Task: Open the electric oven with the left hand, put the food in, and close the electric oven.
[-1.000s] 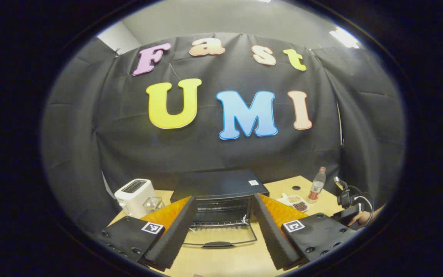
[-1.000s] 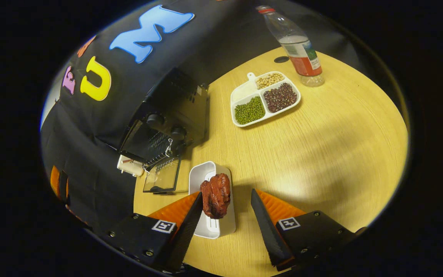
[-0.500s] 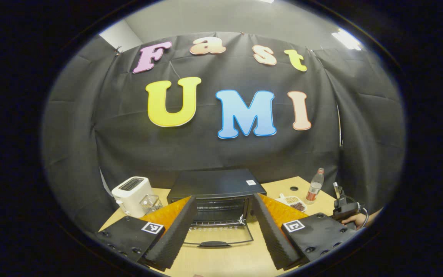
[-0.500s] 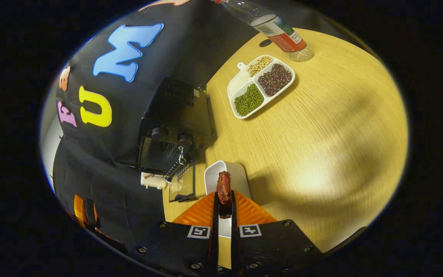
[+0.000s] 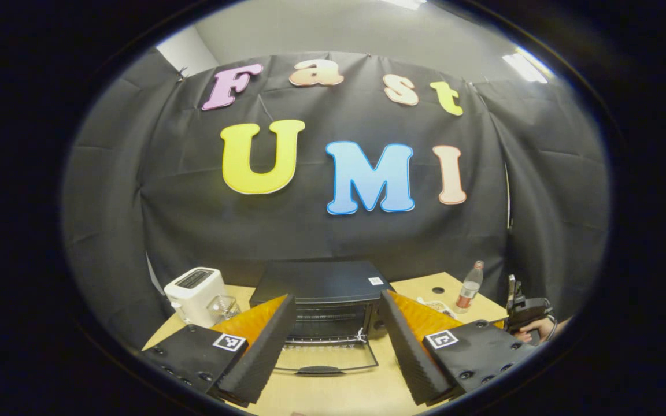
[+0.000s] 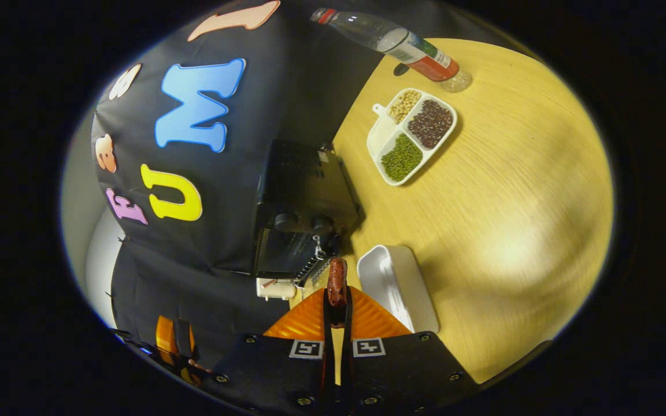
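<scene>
The right gripper (image 6: 336, 300) pinched the reddish piece of food (image 6: 337, 282) between both fingers, lifted clear of the white dish (image 6: 402, 289). The left gripper (image 5: 336, 346) hung spread wide, holding nothing. Beyond them the black oven (image 5: 321, 289) stood with its door (image 5: 327, 355) dropped flat on the table (image 6: 512, 202)

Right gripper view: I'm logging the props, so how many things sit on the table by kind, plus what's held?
Oven: 1
Divided bean tray: 1
Bottle: 1
White dish: 1
Meat piece, held in the right gripper: 1
Total: 5
</scene>
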